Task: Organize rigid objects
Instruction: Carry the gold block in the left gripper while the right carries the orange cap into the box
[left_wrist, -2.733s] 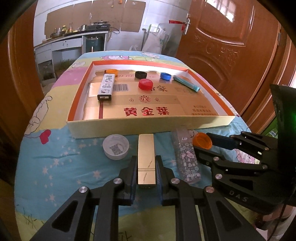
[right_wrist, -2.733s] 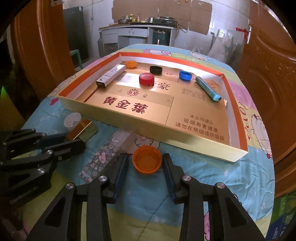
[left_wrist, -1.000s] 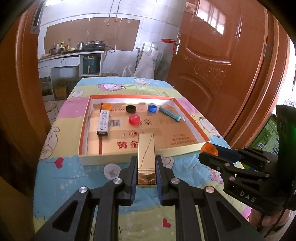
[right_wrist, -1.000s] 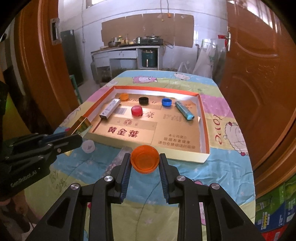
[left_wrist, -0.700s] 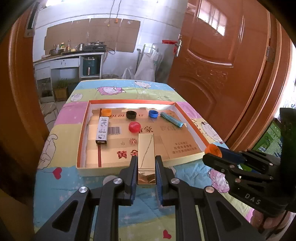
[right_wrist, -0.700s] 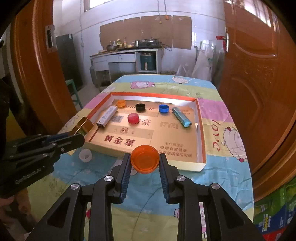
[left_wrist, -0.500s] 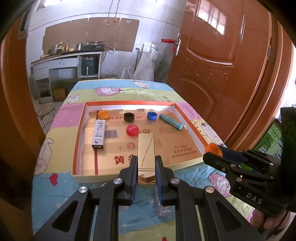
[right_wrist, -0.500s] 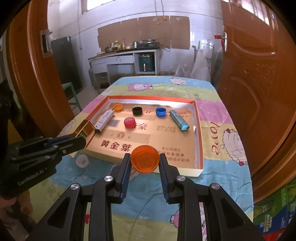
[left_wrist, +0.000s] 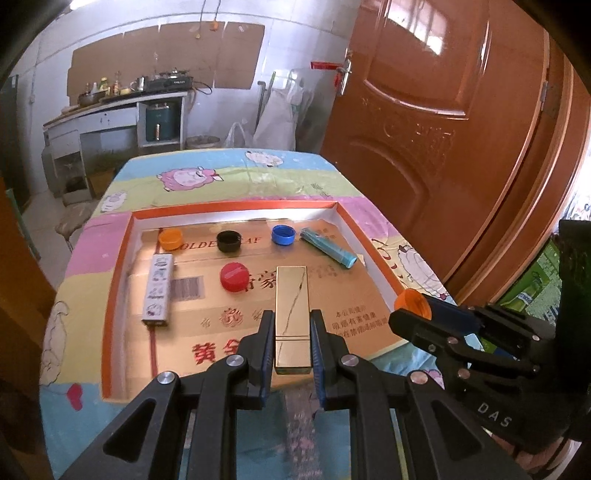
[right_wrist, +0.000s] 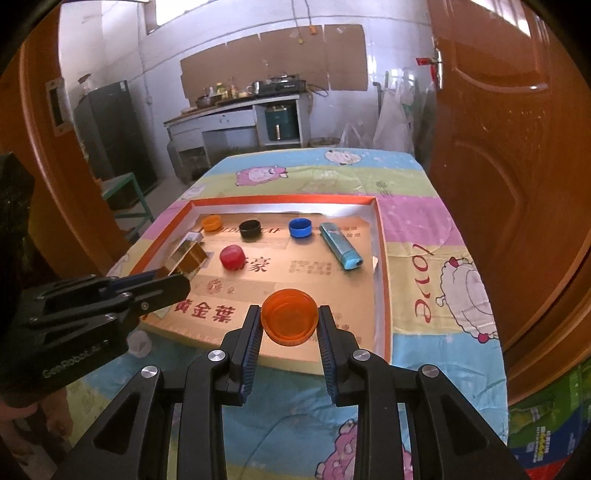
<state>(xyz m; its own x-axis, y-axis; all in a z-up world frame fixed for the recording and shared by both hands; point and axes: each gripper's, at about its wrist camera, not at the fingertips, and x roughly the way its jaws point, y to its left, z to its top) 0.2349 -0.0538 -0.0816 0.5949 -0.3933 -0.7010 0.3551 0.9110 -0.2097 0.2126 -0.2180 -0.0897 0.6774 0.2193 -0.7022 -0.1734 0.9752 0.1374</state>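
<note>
My left gripper (left_wrist: 291, 332) is shut on a long gold box (left_wrist: 291, 302), held in the air over the near half of a shallow orange-rimmed cardboard tray (left_wrist: 114, 280). My right gripper (right_wrist: 289, 321) is shut on an orange bottle cap (right_wrist: 289, 321), open side up, above the tray's (right_wrist: 382, 273) near right part. In the tray lie a small orange cap (left_wrist: 170, 238), a black cap (left_wrist: 229, 241), a blue cap (left_wrist: 283, 235), a red cap (left_wrist: 234, 276), a teal lighter (left_wrist: 328, 251) and a white patterned box (left_wrist: 159, 290). The right gripper (left_wrist: 410, 314) shows at right in the left wrist view.
The tray sits on a table with a cartoon-print cloth (right_wrist: 443, 258). A white cap (right_wrist: 139, 343) lies on the cloth in front of the tray, and a blurred floral box (left_wrist: 299, 410) lies under my left gripper. A brown door (left_wrist: 424, 129) stands close on the right.
Both grippers have moved forward with their loads, from over the cloth in front of the tray to over the tray's near part. The grips are unchanged.
</note>
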